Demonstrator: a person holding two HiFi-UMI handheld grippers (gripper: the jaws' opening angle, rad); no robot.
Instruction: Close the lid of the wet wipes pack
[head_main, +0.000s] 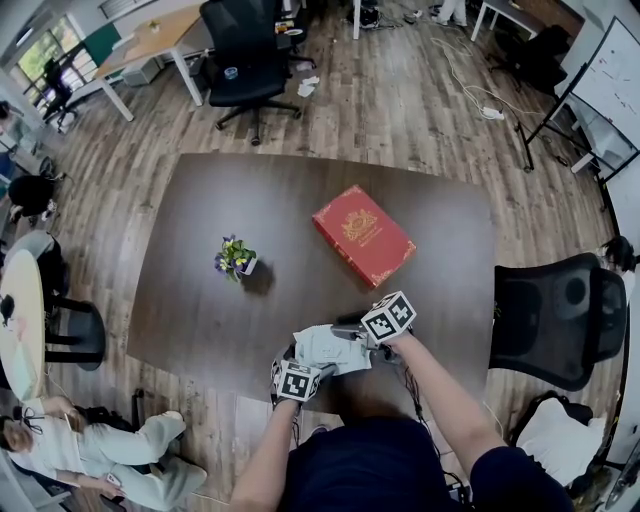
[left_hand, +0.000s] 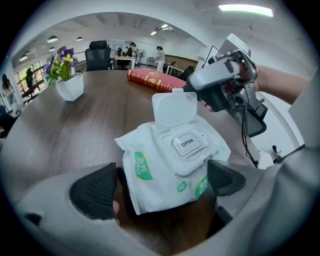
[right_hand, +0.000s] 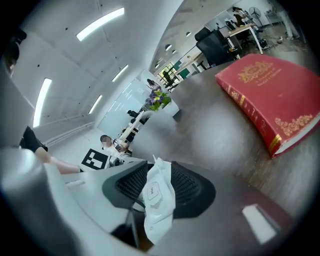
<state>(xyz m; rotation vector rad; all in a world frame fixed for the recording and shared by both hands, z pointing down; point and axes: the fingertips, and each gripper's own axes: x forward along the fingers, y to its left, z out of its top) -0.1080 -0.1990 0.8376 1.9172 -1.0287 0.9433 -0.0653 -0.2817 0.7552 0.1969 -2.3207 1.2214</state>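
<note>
Now my right gripper (right_hand: 159, 176) pinches the raised lid (left_hand: 174, 109) by its top edge, ready to fold it down. My left gripper (left_hand: 159, 184), jaws apart, straddles the wet wipes pack (left_hand: 160, 189) on the table (head_main: 200, 260), likely to steady it.

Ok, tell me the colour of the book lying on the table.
The book is red with gold ornament on its cover; it shows best in the right gripper view.

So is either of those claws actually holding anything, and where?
Yes: the right gripper pinches the raised lid of the wet wipes pack by its top edge. The left gripper only straddles the pack, jaws open.
</note>
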